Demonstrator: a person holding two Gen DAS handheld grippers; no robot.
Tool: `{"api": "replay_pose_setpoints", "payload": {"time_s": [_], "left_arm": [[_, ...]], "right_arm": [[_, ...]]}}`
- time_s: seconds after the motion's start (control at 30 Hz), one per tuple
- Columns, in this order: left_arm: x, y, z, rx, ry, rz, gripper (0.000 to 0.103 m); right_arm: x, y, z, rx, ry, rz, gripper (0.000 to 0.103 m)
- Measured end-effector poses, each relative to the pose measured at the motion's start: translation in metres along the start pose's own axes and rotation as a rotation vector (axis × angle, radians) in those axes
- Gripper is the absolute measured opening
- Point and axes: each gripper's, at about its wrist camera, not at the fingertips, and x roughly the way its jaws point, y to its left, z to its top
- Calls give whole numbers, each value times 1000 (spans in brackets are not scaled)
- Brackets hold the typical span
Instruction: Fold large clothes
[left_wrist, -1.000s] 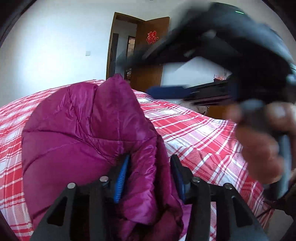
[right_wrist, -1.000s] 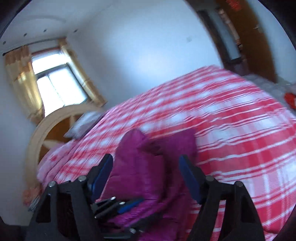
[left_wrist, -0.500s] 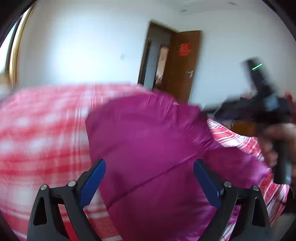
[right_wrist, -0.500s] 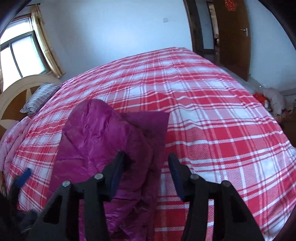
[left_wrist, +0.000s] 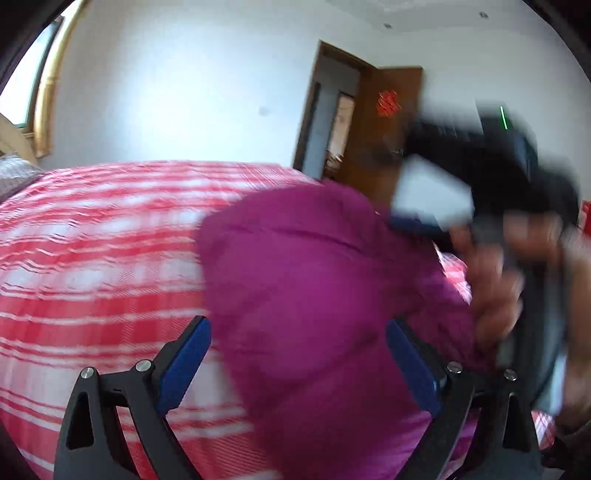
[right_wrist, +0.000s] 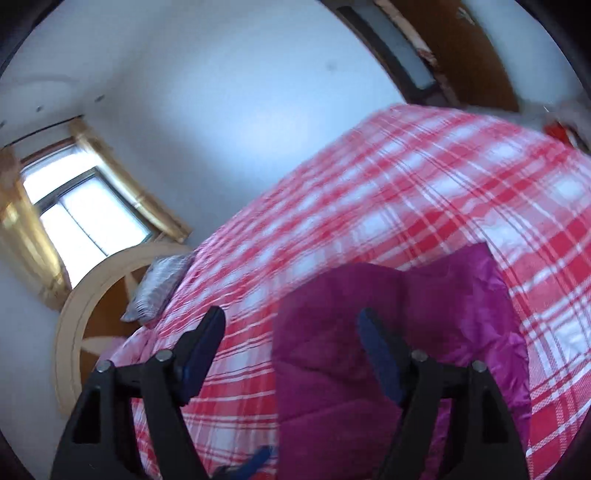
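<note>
A magenta puffer jacket (left_wrist: 314, 295) lies bunched on a bed with a red and white plaid cover (left_wrist: 92, 258). My left gripper (left_wrist: 297, 354) is open and empty, its blue-padded jaws wide apart above the jacket. In the left wrist view the right gripper's black body (left_wrist: 498, 166) and the hand holding it show blurred at the right. In the right wrist view the jacket (right_wrist: 424, 332) lies below my right gripper (right_wrist: 291, 343), which is open and empty, one jaw over the plaid cover (right_wrist: 406, 184), the other over the jacket.
A wooden door (left_wrist: 388, 122) stands open behind the bed. A window with gold curtains (right_wrist: 74, 221), a curved wooden headboard (right_wrist: 81, 295) and a grey striped pillow (right_wrist: 159, 284) are at the bed's head. White walls surround the room.
My left gripper let go of the jacket and opened wide. My right gripper closed partly around a fold, then opened wide again and tilted. Both views are motion-blurred.
</note>
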Motion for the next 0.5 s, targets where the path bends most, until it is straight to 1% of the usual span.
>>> {"api": "replay_pose_setpoints", "payload": {"time_s": [0.03, 0.07, 0.1, 0.13, 0.2, 0.23, 0.27, 0.37, 0.4, 0.43, 0.47, 0.5], "left_arm": [[-3, 8, 6, -24, -12, 14, 96], [-5, 19, 17, -56, -27, 51, 96], [-5, 24, 22, -74, -36, 70, 96], [-2, 29, 31, -98, -41, 99, 96], [10, 32, 49, -103, -22, 153, 96], [19, 30, 61, -110, -13, 209, 96], [24, 27, 67, -114, -8, 229, 96], [45, 16, 79, -127, 23, 226, 96], [55, 11, 80, -119, 39, 226, 96], [66, 7, 79, -98, 58, 250, 96], [73, 5, 77, -81, 75, 287, 96], [84, 6, 74, -65, 103, 323, 96]], "right_arm": [[0, -9, 0, 9, -6, -21, 78], [0, -18, -1, 21, -4, -19, 78], [0, -25, -2, 24, 1, -26, 76], [0, -30, -2, 3, -2, -58, 76], [1, -31, -5, -66, -13, -112, 76], [2, -30, -6, -106, -21, -144, 76], [2, -31, -7, -133, -30, -165, 76], [-2, -32, -11, -183, -54, -167, 76], [-3, -29, -14, -227, -65, -177, 76], [-4, -28, -18, -266, -72, -191, 75], [-3, -27, -22, -297, -74, -200, 73], [-1, -27, -25, -322, -69, -208, 62]]}}
